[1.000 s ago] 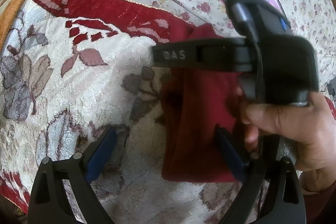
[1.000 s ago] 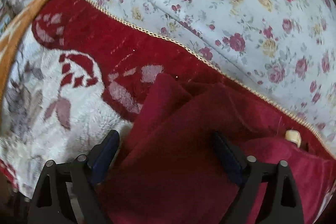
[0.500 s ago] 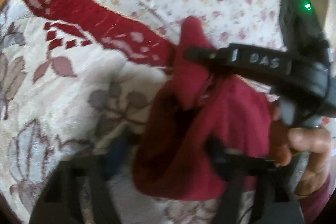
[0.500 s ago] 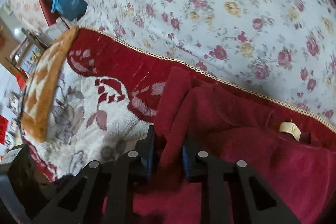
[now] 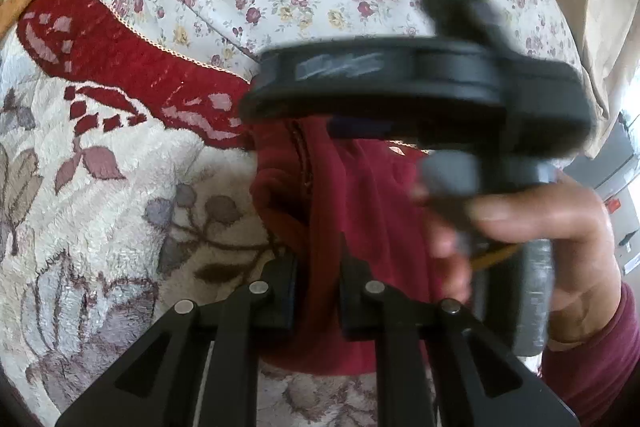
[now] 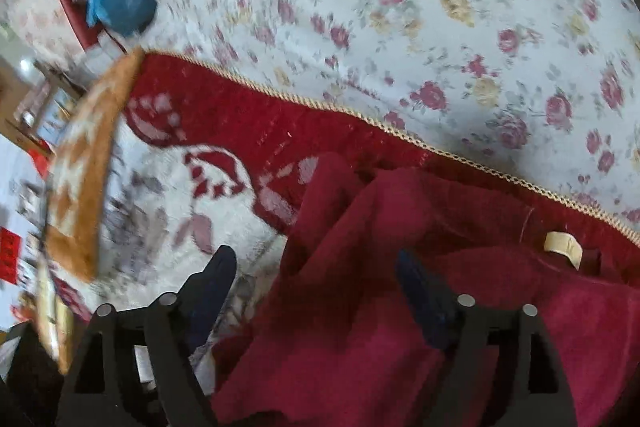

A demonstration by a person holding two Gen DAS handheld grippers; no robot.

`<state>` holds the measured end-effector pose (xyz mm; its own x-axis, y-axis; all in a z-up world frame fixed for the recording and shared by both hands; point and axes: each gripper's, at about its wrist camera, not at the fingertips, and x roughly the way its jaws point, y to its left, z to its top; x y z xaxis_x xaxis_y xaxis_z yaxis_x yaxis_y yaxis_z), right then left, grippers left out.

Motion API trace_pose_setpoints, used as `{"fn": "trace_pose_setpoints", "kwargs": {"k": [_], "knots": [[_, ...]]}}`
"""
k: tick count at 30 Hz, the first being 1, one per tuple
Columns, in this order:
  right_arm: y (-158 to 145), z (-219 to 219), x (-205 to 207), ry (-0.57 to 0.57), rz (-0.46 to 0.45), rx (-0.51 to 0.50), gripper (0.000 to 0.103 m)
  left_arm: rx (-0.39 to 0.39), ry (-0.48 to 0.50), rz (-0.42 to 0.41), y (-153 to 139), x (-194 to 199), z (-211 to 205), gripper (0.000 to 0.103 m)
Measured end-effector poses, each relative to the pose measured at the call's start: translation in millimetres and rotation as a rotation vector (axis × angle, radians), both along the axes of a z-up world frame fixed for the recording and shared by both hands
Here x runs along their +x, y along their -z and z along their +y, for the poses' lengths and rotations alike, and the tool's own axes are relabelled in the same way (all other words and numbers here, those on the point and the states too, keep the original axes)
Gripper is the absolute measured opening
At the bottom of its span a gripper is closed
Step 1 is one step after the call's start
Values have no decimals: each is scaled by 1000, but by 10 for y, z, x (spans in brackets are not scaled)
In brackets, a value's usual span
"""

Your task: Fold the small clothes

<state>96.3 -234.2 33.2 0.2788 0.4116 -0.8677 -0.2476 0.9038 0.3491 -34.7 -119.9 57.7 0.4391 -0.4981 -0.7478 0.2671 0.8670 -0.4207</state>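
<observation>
A: Left wrist view first. What is the left gripper (image 5: 318,291) doing?

B: Its jaws are closing, and a fold of the red garment (image 5: 360,211) is pinched between the two pads. The cloth rises from there in a bunched heap on the fleecy blanket (image 5: 120,195), the cream one with the leaf pattern and the red border.

A: And the black thing across the top?

B: That is the right gripper's body, blurred, with a green light on it, held in a hand (image 5: 560,235) in a dark red sleeve. It hangs above the garment, just beside the left gripper.

A: Now the right wrist view.

B: The right gripper (image 6: 316,291) has its jaws spread and opening. One finger stands over the blanket (image 6: 140,219), the other over the garment (image 6: 360,327). The garment's edge lies between them, but the pads do not press on it.

A: Where does the garment lie here?

B: On the blanket's red border, crumpled, with a pale label (image 6: 562,247) showing at its right. The flowered sheet (image 6: 400,7) lies beyond the border's cord.
</observation>
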Motion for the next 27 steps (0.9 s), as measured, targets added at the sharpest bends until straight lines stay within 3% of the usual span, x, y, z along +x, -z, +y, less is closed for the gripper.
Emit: {"fn": "trace_pose_setpoints", "kwargs": {"k": [4,5,6,9,14,16,19,27], "knots": [[229,232,38,-32,1,-148,84,15,-4,6,-3,-3,-9,14],[243,234,25,-23,-14,-175,66,23,-8,14,21,20,-12,14],[241,198,1,-12,-33,-179,55,32,-13,23,44,32,-7,14],[181,19,-61,11,-47,-98,41,50,-16,26,59,44,-6,17],[102,-111,-132,7,-75,-48,39,109,-34,11,81,50,-77,47],[112,-138,-131,13,-71,-39,39,120,-42,14,109,67,-86,51],[91,-171,-163,31,-66,-20,39,130,-65,18,163,124,-55,66],[108,-191,-177,35,-51,10,39,132,-72,31,252,205,-39,68]]}}
